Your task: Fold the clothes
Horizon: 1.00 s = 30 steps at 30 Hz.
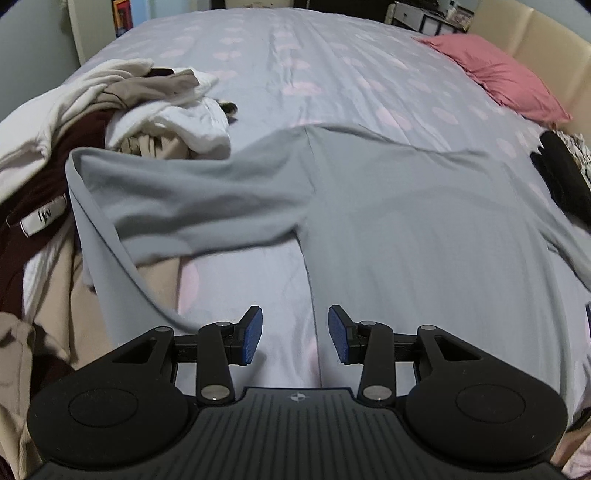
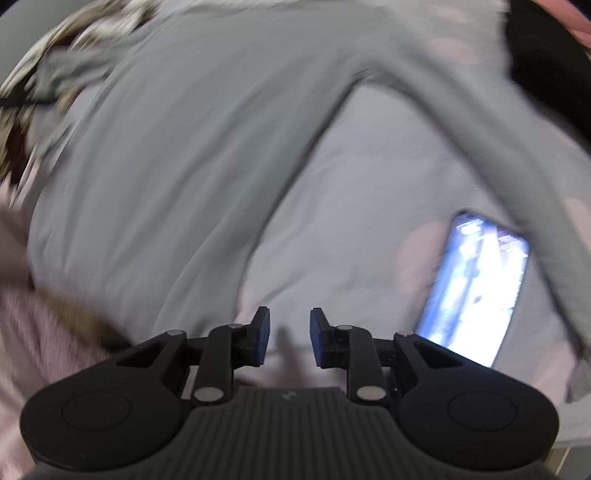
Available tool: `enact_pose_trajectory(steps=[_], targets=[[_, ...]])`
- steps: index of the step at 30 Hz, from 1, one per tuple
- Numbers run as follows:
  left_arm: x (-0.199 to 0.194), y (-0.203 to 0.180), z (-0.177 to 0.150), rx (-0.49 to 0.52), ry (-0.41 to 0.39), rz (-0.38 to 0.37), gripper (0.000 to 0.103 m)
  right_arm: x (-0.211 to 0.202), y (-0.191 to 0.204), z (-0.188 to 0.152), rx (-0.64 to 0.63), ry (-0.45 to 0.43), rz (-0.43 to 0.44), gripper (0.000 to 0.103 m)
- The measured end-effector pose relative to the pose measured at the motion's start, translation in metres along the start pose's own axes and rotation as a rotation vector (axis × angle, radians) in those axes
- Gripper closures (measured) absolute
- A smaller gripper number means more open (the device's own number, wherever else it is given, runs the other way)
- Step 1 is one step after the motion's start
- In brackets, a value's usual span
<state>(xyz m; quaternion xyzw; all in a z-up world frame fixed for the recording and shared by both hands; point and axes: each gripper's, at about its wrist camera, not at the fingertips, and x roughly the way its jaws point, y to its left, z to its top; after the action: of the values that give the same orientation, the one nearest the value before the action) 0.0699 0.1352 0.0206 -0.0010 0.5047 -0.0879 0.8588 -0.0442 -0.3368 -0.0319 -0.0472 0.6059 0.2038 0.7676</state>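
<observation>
A bed [image 1: 332,66] lies under both claws. A grey long-sleeved top [image 1: 388,206] is spread flat just ahead of the left claw [image 1: 295,334], its sleeve reaching left onto a pile of clothes [image 1: 110,107]. A lit phone [image 2: 476,288] lies right of the right claw [image 2: 290,338]. Both claws stand apart, gripping nothing.

Bed [image 1: 295,55] with pale lilac, pink-spotted cover stretching ahead of tongs; cream padded headboard [image 1: 535,48] running along far right; white shelving [image 1: 417,16] showing beyond bed's far edge; pale wall [image 1: 33,55] standing far left.
</observation>
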Motion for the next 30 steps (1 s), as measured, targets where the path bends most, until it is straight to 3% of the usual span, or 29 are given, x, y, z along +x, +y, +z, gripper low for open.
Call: enact_pose_trajectory(steps=[6, 11, 13, 18, 27, 30], targets=[[-0.011, -0.013, -0.012, 0.034, -0.005, -0.024, 0.066, 0.022, 0.028, -0.018, -0.140, 0.095, 0.081, 0.077], [-0.014, -0.022, -0.028, 0.085, 0.032, -0.050, 0.066, 0.044, 0.032, -0.015, -0.141, 0.115, 0.097, 0.078], [-0.014, -0.024, -0.037, 0.108, 0.057, -0.057, 0.065, 0.050, 0.035, -0.014, -0.151, 0.130, 0.101, 0.100], [-0.017, -0.018, -0.061, 0.115, 0.118, -0.050, 0.065, 0.039, 0.039, -0.014, -0.170, 0.188, 0.089, 0.101], [-0.018, -0.024, -0.104, 0.235, 0.284, -0.161, 0.064, 0.044, 0.035, -0.015, -0.179, 0.271, 0.032, 0.101], [-0.017, -0.029, -0.118, 0.276, 0.333, -0.185, 0.059, 0.043, 0.036, -0.016, -0.175, 0.277, 0.021, 0.101]])
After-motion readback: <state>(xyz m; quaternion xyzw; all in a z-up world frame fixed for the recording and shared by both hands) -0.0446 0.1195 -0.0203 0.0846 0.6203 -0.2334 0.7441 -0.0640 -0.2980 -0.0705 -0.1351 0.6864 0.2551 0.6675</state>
